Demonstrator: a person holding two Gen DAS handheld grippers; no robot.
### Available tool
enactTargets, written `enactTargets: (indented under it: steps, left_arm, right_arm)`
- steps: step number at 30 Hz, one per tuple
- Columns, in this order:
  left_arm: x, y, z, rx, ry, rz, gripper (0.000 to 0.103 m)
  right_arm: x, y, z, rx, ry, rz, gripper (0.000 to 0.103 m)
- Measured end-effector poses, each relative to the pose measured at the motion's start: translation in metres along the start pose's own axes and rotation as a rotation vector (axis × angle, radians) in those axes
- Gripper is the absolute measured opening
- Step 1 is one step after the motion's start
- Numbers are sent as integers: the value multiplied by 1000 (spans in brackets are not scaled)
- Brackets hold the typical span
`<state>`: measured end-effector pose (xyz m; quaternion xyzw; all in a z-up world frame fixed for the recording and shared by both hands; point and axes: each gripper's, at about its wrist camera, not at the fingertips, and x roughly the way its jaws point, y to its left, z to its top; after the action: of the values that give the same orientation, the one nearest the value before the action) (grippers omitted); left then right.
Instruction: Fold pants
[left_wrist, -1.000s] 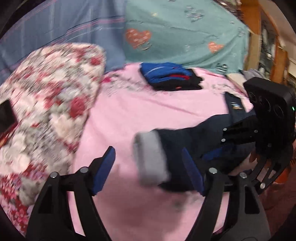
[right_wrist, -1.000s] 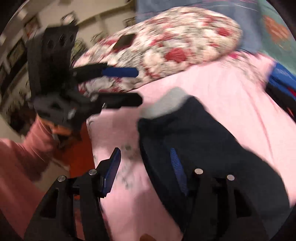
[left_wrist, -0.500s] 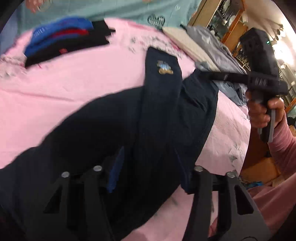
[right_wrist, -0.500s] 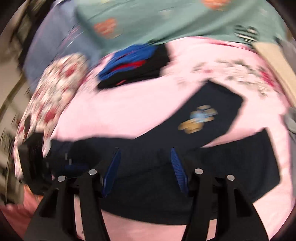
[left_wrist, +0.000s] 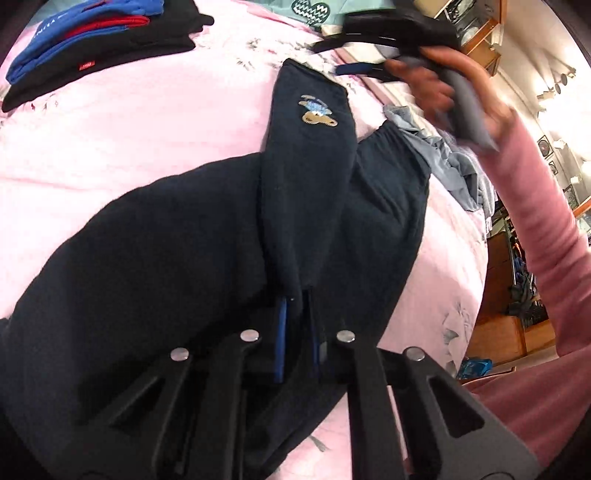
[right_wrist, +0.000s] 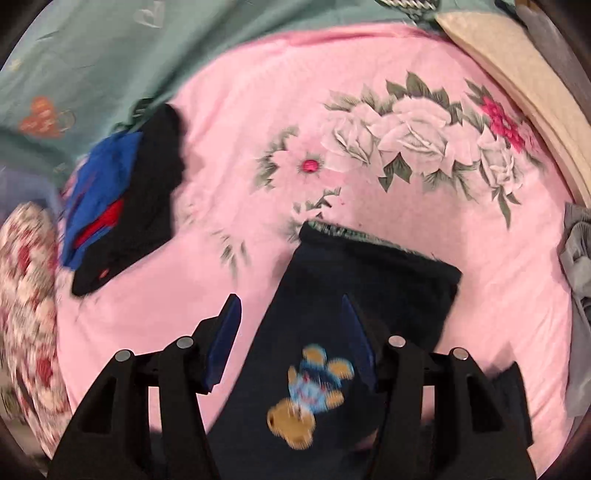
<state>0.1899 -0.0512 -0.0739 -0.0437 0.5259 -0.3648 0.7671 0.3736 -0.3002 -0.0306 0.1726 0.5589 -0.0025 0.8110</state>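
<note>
The dark blue pants (left_wrist: 207, 258) with a little bear picture (left_wrist: 317, 112) lie on the pink sheet (left_wrist: 129, 122), pointing away from the left gripper (left_wrist: 295, 332), which pinches them tight, while the right gripper (right_wrist: 291, 339) hangs wide open above them, holding nothing.

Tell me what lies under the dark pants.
Under the dark pants lies the pink bedsheet, showing all around them. The sheet directly beneath is covered, so anything there cannot be seen. The left gripper pinches the fabric.
</note>
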Motion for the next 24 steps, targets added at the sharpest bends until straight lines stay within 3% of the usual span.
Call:
enactTargets:
  steps: [2, 6, 8, 10, 13, 14, 18, 20, 23, 24]
  left_arm:
    - [0, -1, -1, 9, -7, -6, 10]
    - [4, 1, -3, 15, -12, -32, 10]
    - [3, 4, -4, 11, -19, -52, 10]
    - [5, 8, -4, 2, -23, -74, 10]
    - [6, 10, -3, -2, -26, -84, 10]
    - [6, 10, -3, -1, -27, -86, 10]
    - [1, 8, -2, 0, -36, -73, 8]
    - [-9, 1, -2, 14, -61, -64, 8]
    - [-25, -16, -7, 66, -101, -32, 8]
    - [-28, -21, -9, 88, -108, -17, 8]
  right_arm:
    - [23, 2, 15, 44, 48, -93, 57]
    - [43, 10, 25, 36, 80, -196, 57]
    - [43, 14, 23, 5, 75, -234, 46]
    - [40, 14, 20, -31, 74, -250, 12]
    - [24, 17, 16, -58, 63, -228, 7]
    - [14, 18, 16, -68, 48, -192, 7]
    - [-81, 16, 8, -96, -114, 125, 6]
    - [-142, -10, -13, -91, -224, 304, 6]
    - [-187, -59, -48, -59, -335, 487, 6]
    - [-193, -97, -74, -22, -369, 559, 6]
